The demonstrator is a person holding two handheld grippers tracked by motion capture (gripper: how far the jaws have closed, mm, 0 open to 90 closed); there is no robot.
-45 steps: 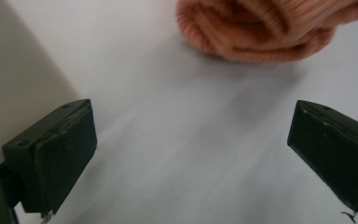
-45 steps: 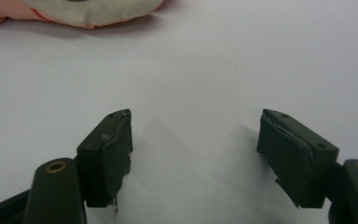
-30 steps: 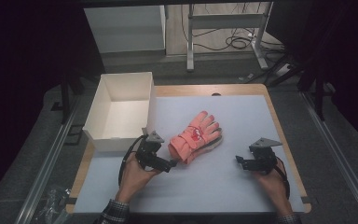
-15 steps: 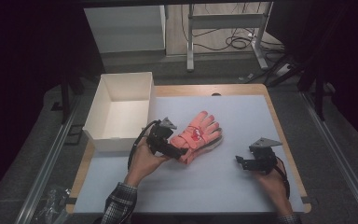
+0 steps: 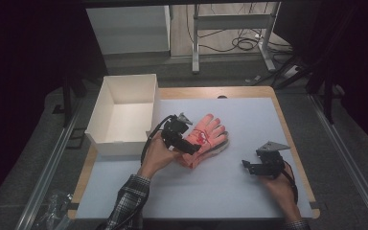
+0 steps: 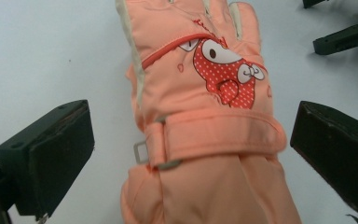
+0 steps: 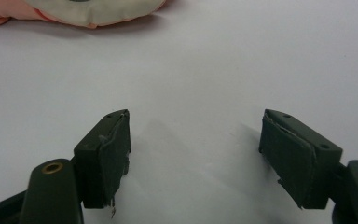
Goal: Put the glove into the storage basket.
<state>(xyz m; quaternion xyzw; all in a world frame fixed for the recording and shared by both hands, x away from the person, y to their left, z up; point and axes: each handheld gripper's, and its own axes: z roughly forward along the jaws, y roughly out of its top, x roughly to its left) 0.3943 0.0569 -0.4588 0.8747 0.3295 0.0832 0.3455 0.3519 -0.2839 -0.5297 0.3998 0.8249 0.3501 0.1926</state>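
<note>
While flat, glove [image 6: 200,121] between tongs [image 6: 191,158]

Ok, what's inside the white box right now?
The white box shows a bare white floor, nothing in it. Its near wall hides a strip of floor beside the left gripper.

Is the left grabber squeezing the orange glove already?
Apart. In the left gripper view, the left gripper has its jaws wide on either side of the glove, with pale table showing between each pad and the fabric.

No readable text here.
You see red stitched lettering on the glove [image 6: 200,121] at upper centre, too cropped to read.
</note>
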